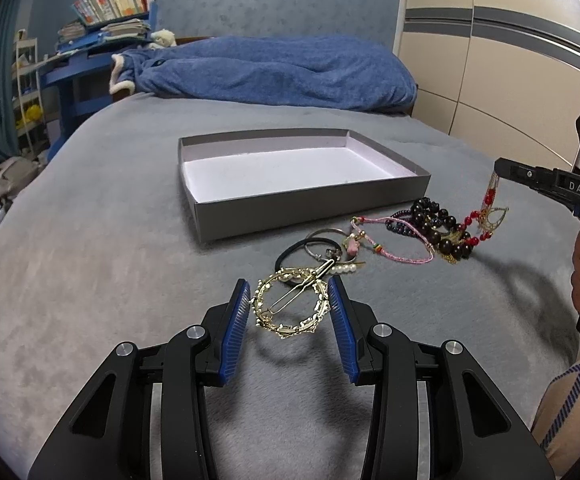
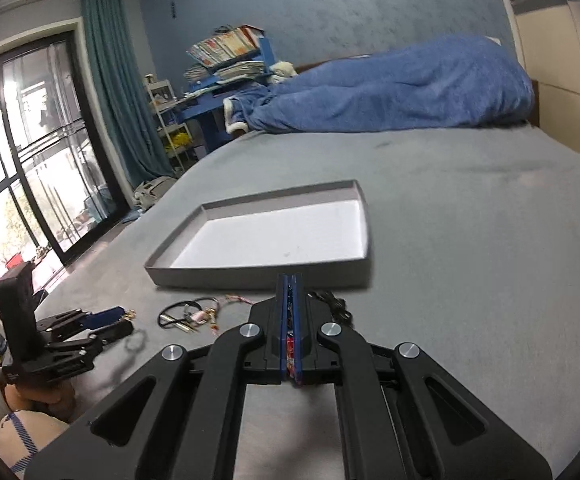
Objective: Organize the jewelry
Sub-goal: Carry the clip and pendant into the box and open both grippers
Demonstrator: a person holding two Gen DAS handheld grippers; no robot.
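Left wrist view: your left gripper (image 1: 289,304) clamps the gold hair clip (image 1: 290,306). Your right gripper (image 2: 289,320), fully closed, pinches the red beaded chain (image 1: 486,216); lifting could drag tangled bracelets (image 1: 438,228) along, missing the far box (image 1: 302,204).

Legible text: "DAS" in pale capitals | carrier: black body of the right gripper (image 1: 500,174), seen at the right edge of the left wrist view | books and boxes (image 1: 114,4) on the blue shelf: printed covers too small and blurred to read | other readable marks: none
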